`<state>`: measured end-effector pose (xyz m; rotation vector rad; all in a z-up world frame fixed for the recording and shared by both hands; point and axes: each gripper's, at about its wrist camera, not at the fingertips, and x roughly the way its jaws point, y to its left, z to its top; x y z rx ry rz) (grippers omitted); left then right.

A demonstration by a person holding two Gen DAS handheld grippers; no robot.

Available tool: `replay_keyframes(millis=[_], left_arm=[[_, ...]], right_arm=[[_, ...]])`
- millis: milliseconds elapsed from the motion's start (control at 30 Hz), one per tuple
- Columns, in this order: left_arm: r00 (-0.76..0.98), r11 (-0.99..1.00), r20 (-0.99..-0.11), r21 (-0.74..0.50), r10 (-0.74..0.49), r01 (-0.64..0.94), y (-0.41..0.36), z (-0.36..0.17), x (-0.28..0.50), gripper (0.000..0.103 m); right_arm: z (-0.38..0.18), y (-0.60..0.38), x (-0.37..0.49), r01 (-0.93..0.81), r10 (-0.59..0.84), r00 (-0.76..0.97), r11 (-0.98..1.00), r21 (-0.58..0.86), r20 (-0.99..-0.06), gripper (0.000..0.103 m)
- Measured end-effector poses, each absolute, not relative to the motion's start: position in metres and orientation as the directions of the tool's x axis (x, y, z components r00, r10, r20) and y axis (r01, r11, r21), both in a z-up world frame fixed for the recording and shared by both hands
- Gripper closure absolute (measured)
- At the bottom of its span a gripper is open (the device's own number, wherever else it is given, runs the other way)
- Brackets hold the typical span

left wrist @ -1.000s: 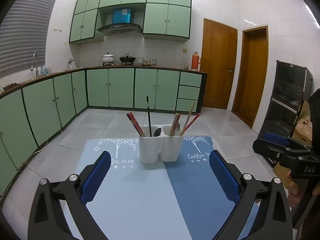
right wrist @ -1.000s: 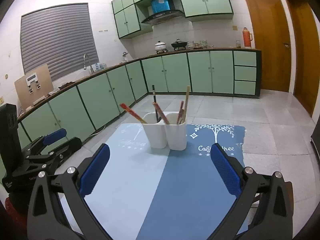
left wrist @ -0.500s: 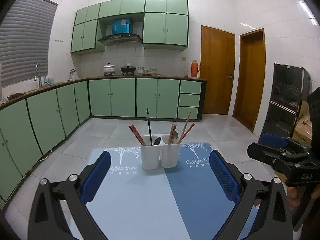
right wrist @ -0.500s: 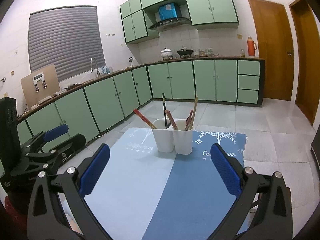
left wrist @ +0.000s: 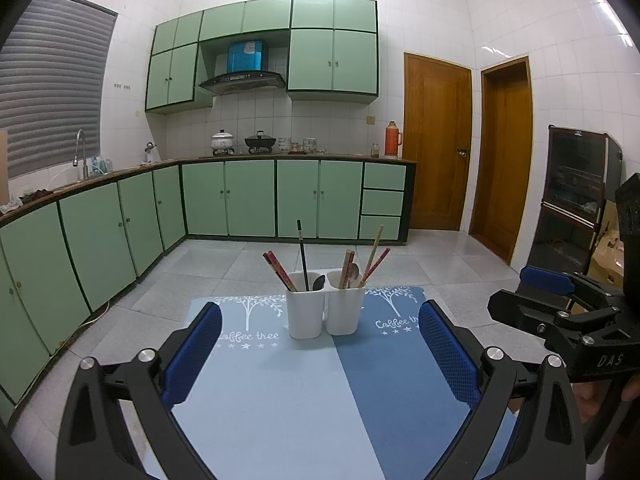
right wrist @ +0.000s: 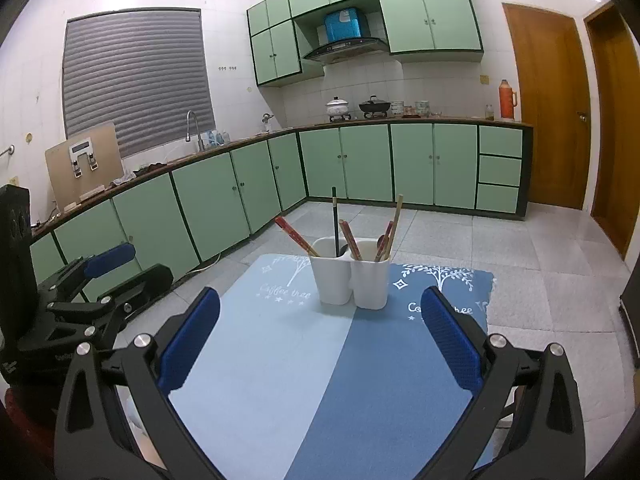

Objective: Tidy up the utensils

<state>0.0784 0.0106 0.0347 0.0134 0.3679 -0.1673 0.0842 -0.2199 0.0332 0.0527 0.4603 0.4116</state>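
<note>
Both grippers have pulled back from the white twin-cup holder (left wrist: 326, 304), which stands at the mat's (left wrist: 280, 400) far end. Left gripper (left wrist: 320, 354) and right gripper (right wrist: 320, 342) gape wide, empty. Chopsticks (left wrist: 374, 254) look light, stiff, slippery: pinch them high. The spoon (left wrist: 319, 282) sits mostly hidden inside.

Green cabinets (left wrist: 248, 200), white tiled walls (left wrist: 432, 16), wooden doors (left wrist: 436, 148), grey shutter (right wrist: 136, 80), tiled floor (left wrist: 224, 260).
</note>
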Motion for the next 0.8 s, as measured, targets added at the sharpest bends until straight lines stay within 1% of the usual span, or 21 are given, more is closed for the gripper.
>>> replay_keyframes(millis=[800], left_arm=[[0.922,0.987,-0.354,-0.017,-0.154,0.159,0.0121,0.0392,0.0724,0.006]], right_arm=[[0.0328,-0.2167,0.0822,-0.379,0.400,0.816,0.915,0.137,-0.418,0.005]])
